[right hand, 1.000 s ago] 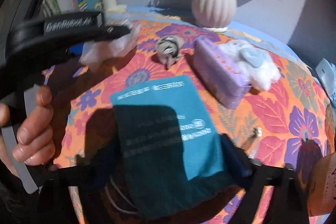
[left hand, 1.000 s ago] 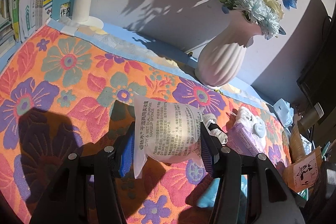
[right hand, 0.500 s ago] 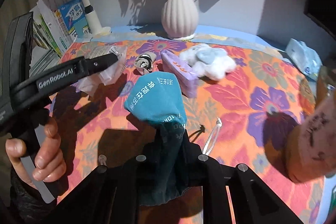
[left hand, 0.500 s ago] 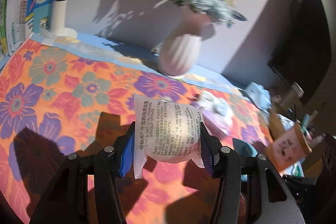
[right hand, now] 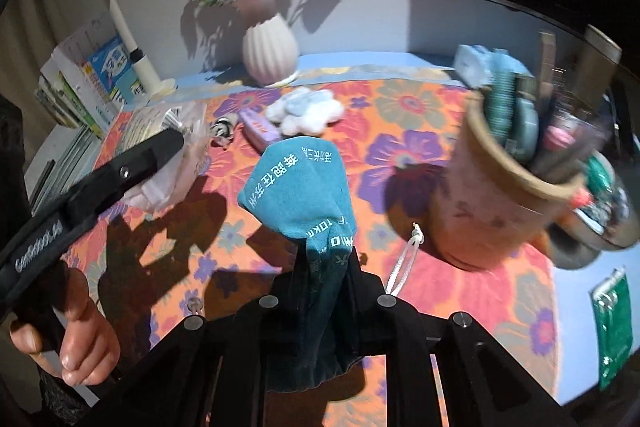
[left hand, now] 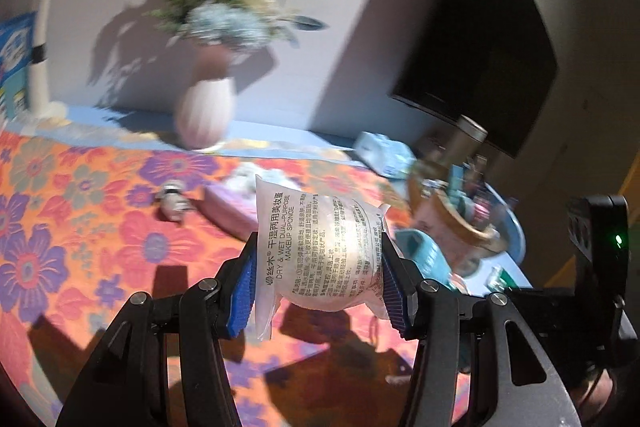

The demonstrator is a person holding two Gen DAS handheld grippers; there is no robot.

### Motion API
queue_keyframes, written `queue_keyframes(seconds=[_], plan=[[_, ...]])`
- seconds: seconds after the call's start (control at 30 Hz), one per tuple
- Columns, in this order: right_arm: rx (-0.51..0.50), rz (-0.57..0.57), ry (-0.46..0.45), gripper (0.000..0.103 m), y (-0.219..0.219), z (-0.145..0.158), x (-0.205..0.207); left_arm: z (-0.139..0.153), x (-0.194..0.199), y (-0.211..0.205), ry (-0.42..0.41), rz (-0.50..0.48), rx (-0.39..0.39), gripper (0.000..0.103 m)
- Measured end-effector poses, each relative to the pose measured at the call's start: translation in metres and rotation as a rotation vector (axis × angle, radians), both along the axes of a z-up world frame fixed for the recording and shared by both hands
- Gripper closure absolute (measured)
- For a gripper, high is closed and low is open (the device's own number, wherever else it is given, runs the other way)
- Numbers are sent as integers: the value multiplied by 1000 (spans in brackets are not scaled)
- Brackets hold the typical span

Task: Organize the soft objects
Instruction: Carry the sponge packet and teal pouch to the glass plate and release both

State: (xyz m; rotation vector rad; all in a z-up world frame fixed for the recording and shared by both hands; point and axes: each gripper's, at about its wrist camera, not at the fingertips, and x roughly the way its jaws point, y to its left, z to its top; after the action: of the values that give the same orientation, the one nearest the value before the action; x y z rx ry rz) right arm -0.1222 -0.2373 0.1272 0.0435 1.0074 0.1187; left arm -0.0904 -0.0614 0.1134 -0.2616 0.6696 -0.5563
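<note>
Translucent plastic forms the sponge packet (left hand: 320,251), which the left gripper (left hand: 318,287) clamps between its blue ribbed pads (left hand: 242,295) above the floral tablecloth (left hand: 92,227); the printed face reads "DRY & WET DUAL-PURPOSE MAKEUP SPONGE" beside lines of Chinese text too small to read in full. Seen from the right wrist, the same packet (right hand: 172,155) hangs left of the pink ribbed vase (right hand: 271,51), and the left gripper's black body carries a blurred white name, not fully legible. The right gripper (right hand: 326,267) is pinched shut on a teal drawstring pouch (right hand: 304,187), which is lifted off the cloth in front of the vase; its white print includes Chinese characters and Latin letters partly hidden in the folds, and a white cord (right hand: 406,259) dangles at its right. Directly in front of the vase lie a white-and-blue plush cloud (right hand: 306,109), a lilac case (right hand: 259,126) touching it, and a small grey rolled item (right hand: 222,131) just left of the case. Right of the vase stands a brown paper tub (right hand: 496,195) crammed with tools, with a pale blue tissue pack (right hand: 476,61) behind it. Left of the vase are a white lamp post (right hand: 124,27) and upright books (right hand: 100,75), one blue cover bearing Chinese characters that are blurred. A green sachet (right hand: 614,327) lies far right of the vase, off the cloth.
</note>
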Motion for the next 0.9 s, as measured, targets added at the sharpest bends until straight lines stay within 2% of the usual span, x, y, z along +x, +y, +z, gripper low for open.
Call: queue_keyframes(seconds=[0.33,0.63,0.77,0.9], plan=[[-21,-105,-46,88,-70,31,-39,40,-49,-87,-83,-228,21,52],[34,-279,-112,88,-158,57,-60,65,-57,-170,-98,-365,18,52],[52,-354,-141,88,-195,67,-63,75,-59,-211,-105,-412,42,52],[83,-414,-177,88,-229,77,-57,82,-47,-252,-83,-385,94,52]])
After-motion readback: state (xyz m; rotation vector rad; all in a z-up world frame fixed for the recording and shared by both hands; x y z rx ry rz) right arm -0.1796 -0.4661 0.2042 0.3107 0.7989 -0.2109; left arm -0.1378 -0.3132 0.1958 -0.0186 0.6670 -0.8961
